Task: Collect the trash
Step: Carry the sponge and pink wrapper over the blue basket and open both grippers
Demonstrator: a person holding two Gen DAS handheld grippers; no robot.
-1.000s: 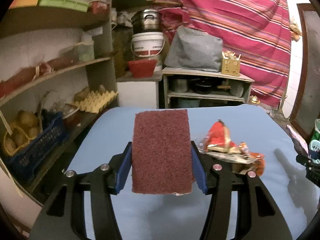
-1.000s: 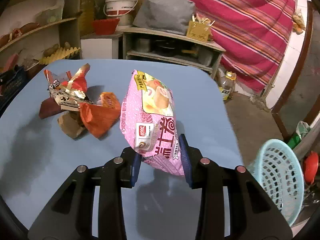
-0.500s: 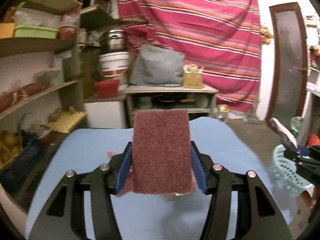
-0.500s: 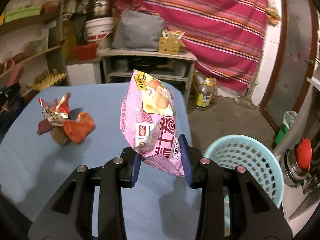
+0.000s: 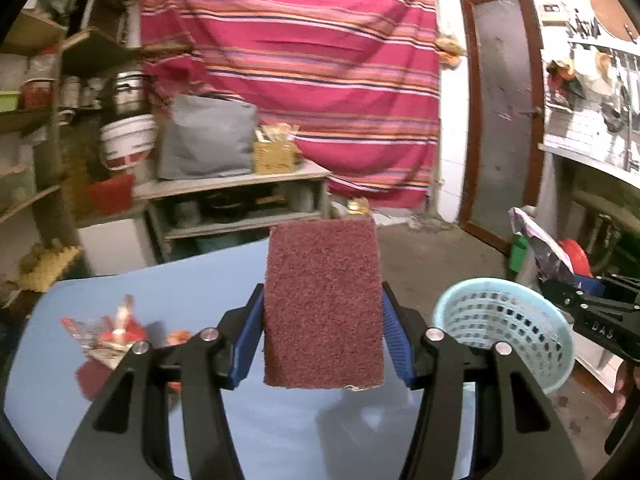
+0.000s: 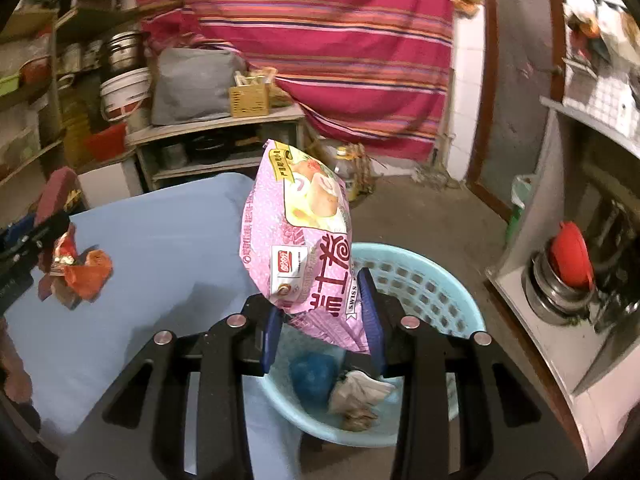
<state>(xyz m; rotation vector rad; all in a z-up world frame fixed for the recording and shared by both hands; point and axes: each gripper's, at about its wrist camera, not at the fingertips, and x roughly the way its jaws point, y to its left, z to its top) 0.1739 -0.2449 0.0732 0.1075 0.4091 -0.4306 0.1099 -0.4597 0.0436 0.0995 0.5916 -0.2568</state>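
Note:
My left gripper point(image 5: 322, 344) is shut on a dark red scouring pad point(image 5: 323, 304), held upright over the blue table point(image 5: 192, 276). My right gripper point(image 6: 322, 320) is shut on a pink snack bag point(image 6: 300, 236), which hangs above the near rim of a light blue basket point(image 6: 424, 280) on the floor beside the table. In the left wrist view the basket point(image 5: 504, 324) is at the right, with the right gripper point(image 5: 560, 292) and its bag just past it. Crumpled red and orange wrappers point(image 6: 80, 272) lie on the table's left side point(image 5: 116, 332).
A blue wad point(image 6: 312, 372) and crumpled grey paper point(image 6: 360, 396) lie in the basket. Shelves with pots and a bucket point(image 5: 128, 140) line the left wall. A low shelf unit point(image 5: 240, 200) stands behind the table. A steel pot with a red lid point(image 6: 564, 272) sits at the right.
Both grippers have swung to the right with their loads. The wrappers have slid to the left of both views. The basket has come under the right gripper.

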